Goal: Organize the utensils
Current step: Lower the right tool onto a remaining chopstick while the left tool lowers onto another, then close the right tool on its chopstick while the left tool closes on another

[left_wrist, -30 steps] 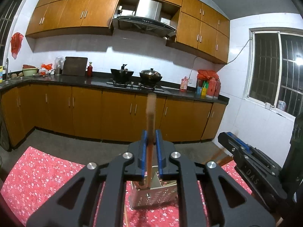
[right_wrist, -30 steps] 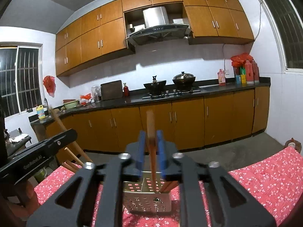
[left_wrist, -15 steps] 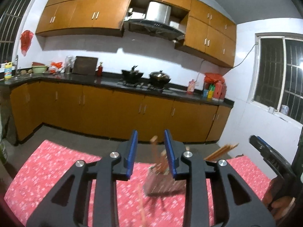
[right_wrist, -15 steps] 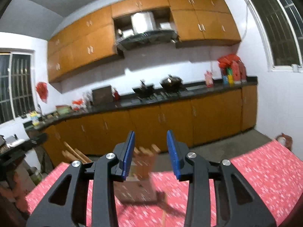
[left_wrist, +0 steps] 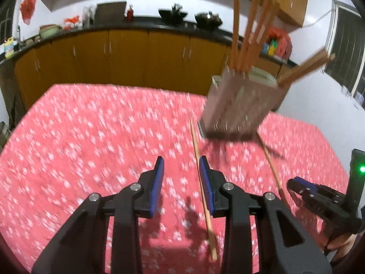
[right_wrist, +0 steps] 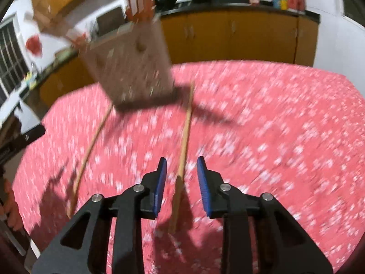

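Blurred utensil holder (left_wrist: 239, 105) ahead — seemingly chopsticks (left_wrist: 203, 178) on tablecloth (left_wrist: 91, 137).

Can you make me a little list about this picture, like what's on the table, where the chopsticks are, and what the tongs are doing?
table cover: red flowered cloth
holder: metal box with holes, chopsticks standing in it
loose chopsticks: two on the cloth, one under the left tongs, one under the right tongs
left tongs: open, empty
right tongs: open, empty
picture: blurry
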A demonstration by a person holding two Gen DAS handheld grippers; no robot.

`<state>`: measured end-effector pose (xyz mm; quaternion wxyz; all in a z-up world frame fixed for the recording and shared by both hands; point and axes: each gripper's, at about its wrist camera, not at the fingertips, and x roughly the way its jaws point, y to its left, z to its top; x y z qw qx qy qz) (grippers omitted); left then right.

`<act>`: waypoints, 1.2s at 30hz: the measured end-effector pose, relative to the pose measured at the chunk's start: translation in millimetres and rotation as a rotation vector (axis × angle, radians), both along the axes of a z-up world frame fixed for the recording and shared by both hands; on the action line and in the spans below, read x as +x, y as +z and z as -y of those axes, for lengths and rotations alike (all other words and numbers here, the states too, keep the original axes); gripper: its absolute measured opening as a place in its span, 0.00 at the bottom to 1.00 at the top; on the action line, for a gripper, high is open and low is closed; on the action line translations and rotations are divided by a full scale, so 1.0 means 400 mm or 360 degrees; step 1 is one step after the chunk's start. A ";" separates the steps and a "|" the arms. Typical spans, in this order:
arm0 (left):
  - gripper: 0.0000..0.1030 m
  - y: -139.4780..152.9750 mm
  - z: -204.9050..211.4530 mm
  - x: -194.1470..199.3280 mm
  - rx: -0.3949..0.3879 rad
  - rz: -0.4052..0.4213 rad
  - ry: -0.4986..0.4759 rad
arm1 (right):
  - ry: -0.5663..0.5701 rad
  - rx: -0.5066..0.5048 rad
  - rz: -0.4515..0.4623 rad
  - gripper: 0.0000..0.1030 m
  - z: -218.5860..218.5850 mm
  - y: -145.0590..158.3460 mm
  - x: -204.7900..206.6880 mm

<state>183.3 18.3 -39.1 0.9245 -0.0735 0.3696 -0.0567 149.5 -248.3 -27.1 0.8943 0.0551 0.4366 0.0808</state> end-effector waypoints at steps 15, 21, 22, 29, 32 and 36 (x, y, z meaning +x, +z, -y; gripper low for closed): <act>0.32 -0.091 0.054 -0.003 -0.0013 -0.0143 -0.0102 | -0.0277 -0.0076 -0.0029 0.08 0.090 -0.039 0.013; 0.32 -0.113 0.064 0.000 -0.0008 -0.0185 -0.0118 | -0.0306 -0.0060 -0.0032 0.08 0.116 -0.041 0.010; 0.32 -0.117 0.067 0.001 -0.0003 -0.0191 -0.0123 | -0.0302 -0.0062 -0.0031 0.08 0.115 -0.041 0.010; 0.25 -0.149 0.100 0.007 0.0109 -0.0230 -0.0131 | -0.0273 -0.0063 -0.0027 0.08 0.105 -0.039 0.011; 0.08 -0.149 0.101 0.010 0.0166 -0.0229 -0.0116 | -0.0244 -0.0061 -0.0025 0.08 0.100 -0.039 0.011; 0.08 -0.144 0.054 0.030 0.0174 -0.0243 -0.0041 | -0.0232 -0.0060 -0.0022 0.08 0.096 -0.041 0.017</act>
